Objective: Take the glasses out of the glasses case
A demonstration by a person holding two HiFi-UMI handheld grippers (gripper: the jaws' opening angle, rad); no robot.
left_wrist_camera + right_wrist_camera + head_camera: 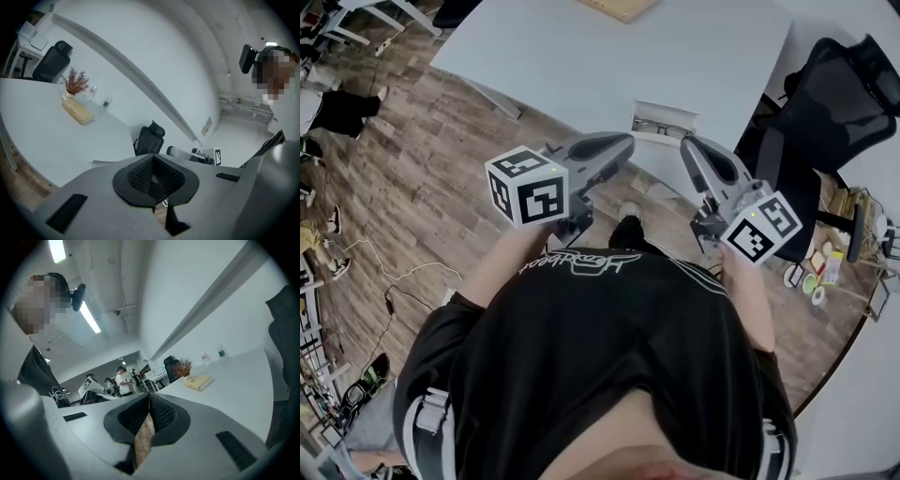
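A white glasses case (665,122) lies open at the near edge of the white table (609,66); dark-rimmed glasses (661,127) show inside it. Both grippers are held up in front of the person's chest, short of the table and pointing toward the case. My left gripper (623,146) hangs just left of the case, jaws shut and empty (152,158). My right gripper (688,146) hangs just right of it, also shut with nothing between the pads (149,398). Neither gripper touches the case.
A black office chair (834,94) stands right of the table. A flat wooden box (619,7) and a vase of dried flowers (72,84) sit at the table's far side. Tape rolls (811,281) lie on the wood floor at right. People (123,379) stand in the background.
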